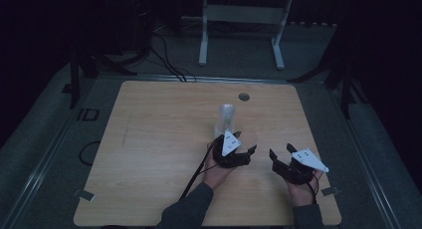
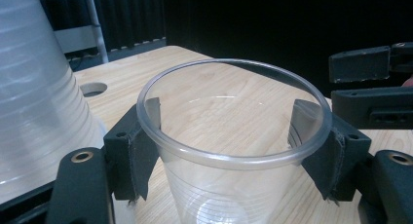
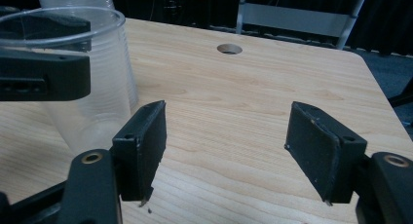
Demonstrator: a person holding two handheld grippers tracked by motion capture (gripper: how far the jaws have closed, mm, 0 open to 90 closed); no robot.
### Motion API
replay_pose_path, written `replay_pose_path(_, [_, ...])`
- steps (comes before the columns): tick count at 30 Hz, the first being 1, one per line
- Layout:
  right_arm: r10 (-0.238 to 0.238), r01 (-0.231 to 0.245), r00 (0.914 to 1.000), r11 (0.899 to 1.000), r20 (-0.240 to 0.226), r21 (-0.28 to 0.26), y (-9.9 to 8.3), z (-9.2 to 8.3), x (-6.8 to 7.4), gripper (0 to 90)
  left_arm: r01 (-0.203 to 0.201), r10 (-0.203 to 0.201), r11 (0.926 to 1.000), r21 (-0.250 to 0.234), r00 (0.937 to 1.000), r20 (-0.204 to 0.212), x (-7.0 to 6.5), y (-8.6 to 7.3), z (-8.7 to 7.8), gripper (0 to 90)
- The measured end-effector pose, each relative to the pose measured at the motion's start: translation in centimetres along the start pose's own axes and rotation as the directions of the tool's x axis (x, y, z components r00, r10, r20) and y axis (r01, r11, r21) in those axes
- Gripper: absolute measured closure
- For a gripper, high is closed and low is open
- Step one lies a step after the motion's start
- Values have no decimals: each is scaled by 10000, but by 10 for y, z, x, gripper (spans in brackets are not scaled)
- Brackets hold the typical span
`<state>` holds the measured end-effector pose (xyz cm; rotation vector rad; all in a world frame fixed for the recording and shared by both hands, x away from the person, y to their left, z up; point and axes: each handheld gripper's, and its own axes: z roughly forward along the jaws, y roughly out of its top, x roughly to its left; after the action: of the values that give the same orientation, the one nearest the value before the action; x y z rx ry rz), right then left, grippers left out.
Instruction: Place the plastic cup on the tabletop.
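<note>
A clear plastic cup (image 2: 219, 161) stands upright between the jaws of my left gripper (image 2: 229, 141), whose pads (image 2: 146, 151) press its wall just under the rim. In the high view this cup (image 1: 247, 137) is right of the table's middle with the left gripper (image 1: 246, 142) around it. A stack of upside-down clear cups (image 1: 227, 117) stands just behind and left of it, also close on the left as the stack (image 2: 34, 102). My right gripper (image 3: 224, 136) stands open over bare wood with nothing between its fingers. It is to the right of the held cup (image 3: 92, 87), as the right gripper (image 1: 281, 152).
The wooden table (image 1: 149, 154) has a round hole (image 1: 244, 96) near its far edge. A white metal frame (image 1: 244, 15) stands on the floor beyond. A black cable (image 1: 196, 174) trails from the left gripper toward the near edge.
</note>
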<state>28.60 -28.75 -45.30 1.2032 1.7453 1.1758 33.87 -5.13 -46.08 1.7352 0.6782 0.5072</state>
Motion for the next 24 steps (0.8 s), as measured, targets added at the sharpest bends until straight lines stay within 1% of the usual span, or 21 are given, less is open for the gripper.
replay_pose_path(12, [2,-2,10000,10000,32,19,0,0,-1,308,104,-106,9998,163,9999,130,1,-10,2,284])
replay_pose_path(24, [18,-18,10000,10000,61,-8,-1,-1,-1,306,180,-185,9991,394,9997,144,2,-19,6,284])
